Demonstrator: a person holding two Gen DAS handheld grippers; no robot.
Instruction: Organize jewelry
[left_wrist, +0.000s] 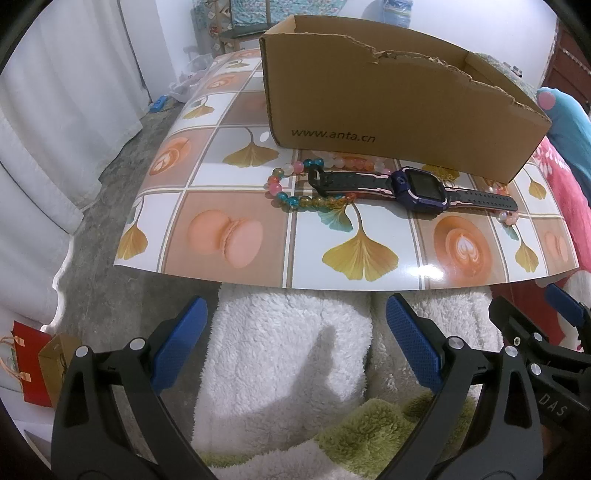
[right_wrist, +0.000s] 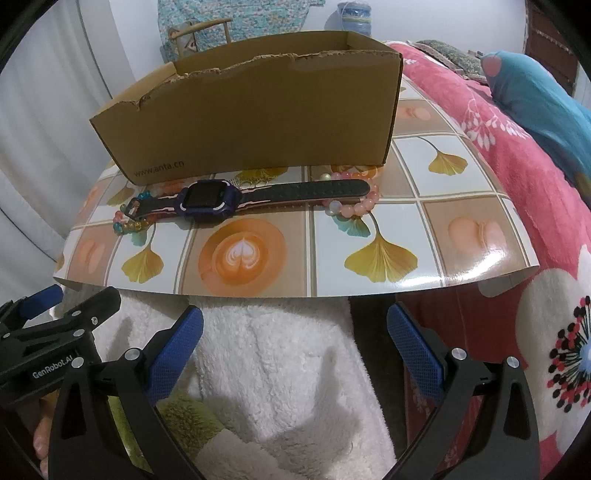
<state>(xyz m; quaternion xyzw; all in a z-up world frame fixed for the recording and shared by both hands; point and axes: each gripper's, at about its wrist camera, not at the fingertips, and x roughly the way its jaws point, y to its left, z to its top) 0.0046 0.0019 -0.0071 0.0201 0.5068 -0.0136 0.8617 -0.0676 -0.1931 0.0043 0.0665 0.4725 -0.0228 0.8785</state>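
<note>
The watch (left_wrist: 413, 186) lies flat on the patterned worktop (left_wrist: 236, 236), ahead of both pairs of jaws and just this side of the cardboard box (left_wrist: 388, 110), with its strap stretched crosswise to the line of either gripper, so the long axis runs left to right across both views. Its buckle end rests over the multicoloured bead bracelet (left_wrist: 306, 184), which sits ahead and slightly right of centre for the left gripper (left_wrist: 295, 343). The other strap end lies across the pink bead bracelet (right_wrist: 354, 205), which sits ahead and a little right of centre for the right gripper (right_wrist: 295, 343). The watch face sits ahead and to the right of the left gripper's jaws, and ahead and to the left of the right gripper's jaws, roughly between the two. Both pairs of jaws stand spread wide with nothing between them, hanging over white fleece short of the near edge of the worktop, side by side and angled downward. Neither looks clearly nearer the watch; each seems better placed for the bracelet on its own side, though the strap lying on top probably has to be lifted first.
</note>
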